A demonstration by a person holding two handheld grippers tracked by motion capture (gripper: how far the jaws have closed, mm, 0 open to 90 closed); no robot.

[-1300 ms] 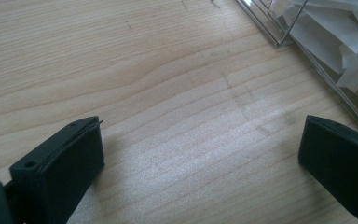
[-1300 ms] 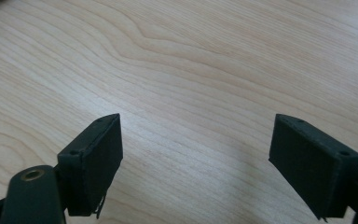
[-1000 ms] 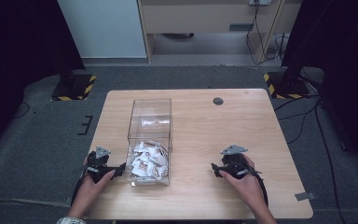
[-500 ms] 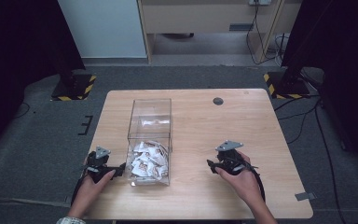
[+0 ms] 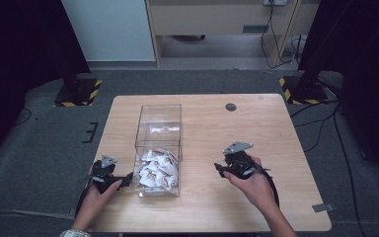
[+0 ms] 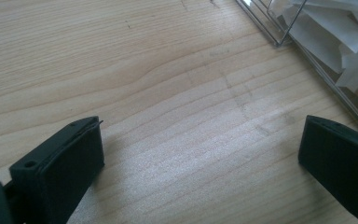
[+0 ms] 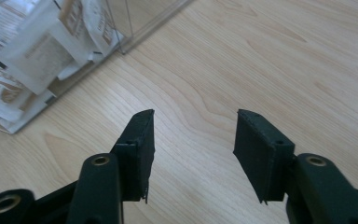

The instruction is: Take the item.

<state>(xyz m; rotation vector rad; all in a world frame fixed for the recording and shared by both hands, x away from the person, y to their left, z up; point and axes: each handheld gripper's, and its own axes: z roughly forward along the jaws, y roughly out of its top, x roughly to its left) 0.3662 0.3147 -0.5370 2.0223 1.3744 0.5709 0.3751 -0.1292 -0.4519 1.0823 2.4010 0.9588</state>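
A clear plastic box [image 5: 159,123] stands on the wooden table [image 5: 256,133], left of centre, with several white packets [image 5: 155,168] heaped in its near end. My left gripper [image 5: 124,179] rests on the table just left of the box, jaws wide open over bare wood [image 6: 200,154], the box's corner [image 6: 279,39] off to one side. My right gripper [image 5: 220,169] is held above the table to the right of the box. Its jaws have just been closing, stand half apart with nothing between them [image 7: 193,140], and point toward the box [image 7: 144,28] and its packets [image 7: 42,51].
A small dark round hole [image 5: 231,106] sits in the table's far middle. Bare wood stretches right of the box. Black stands with yellow-black striped bases [image 5: 79,94] [image 5: 301,89] flank the table on the grey floor.
The right hand has lifted its gripper off the table and brought it a little left toward the box, with the jaws narrower. The left gripper and the box have stayed put.
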